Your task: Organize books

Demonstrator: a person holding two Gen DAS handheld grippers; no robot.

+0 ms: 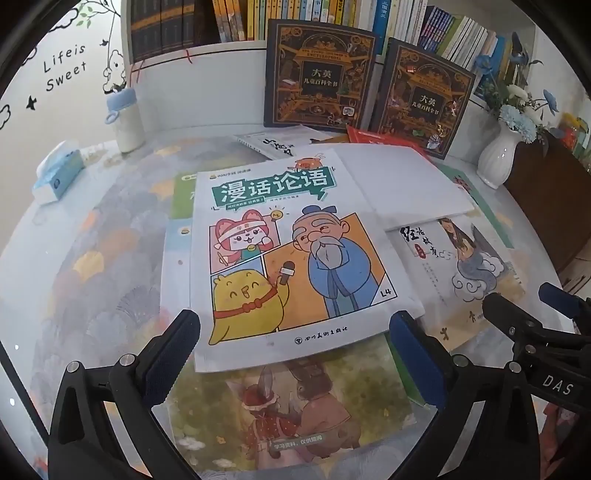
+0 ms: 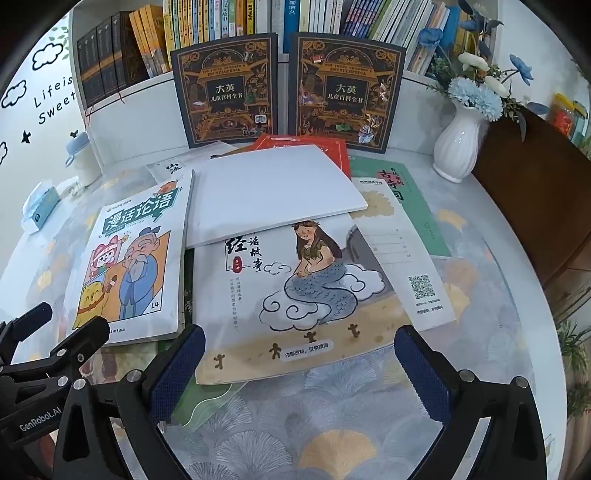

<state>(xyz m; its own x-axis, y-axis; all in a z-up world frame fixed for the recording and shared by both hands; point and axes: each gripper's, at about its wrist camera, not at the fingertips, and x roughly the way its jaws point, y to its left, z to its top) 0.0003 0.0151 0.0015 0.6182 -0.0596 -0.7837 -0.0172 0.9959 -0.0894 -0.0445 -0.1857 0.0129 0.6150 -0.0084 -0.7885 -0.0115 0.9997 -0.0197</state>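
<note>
With my left gripper [image 1: 295, 332] and right gripper [image 2: 301, 354] both spread wide and empty above the books strewn flat on the table [image 2: 332, 424], I judge gathering hasn't begun, so next I'd close on the cartoon book [image 1: 291, 251].

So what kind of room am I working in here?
Probably a child's study corner at home: a bookshelf packed with books behind the table, children's picture books such as the comic book spread across it, and a cartoon "Life is Sweet" wall sticker.
</note>
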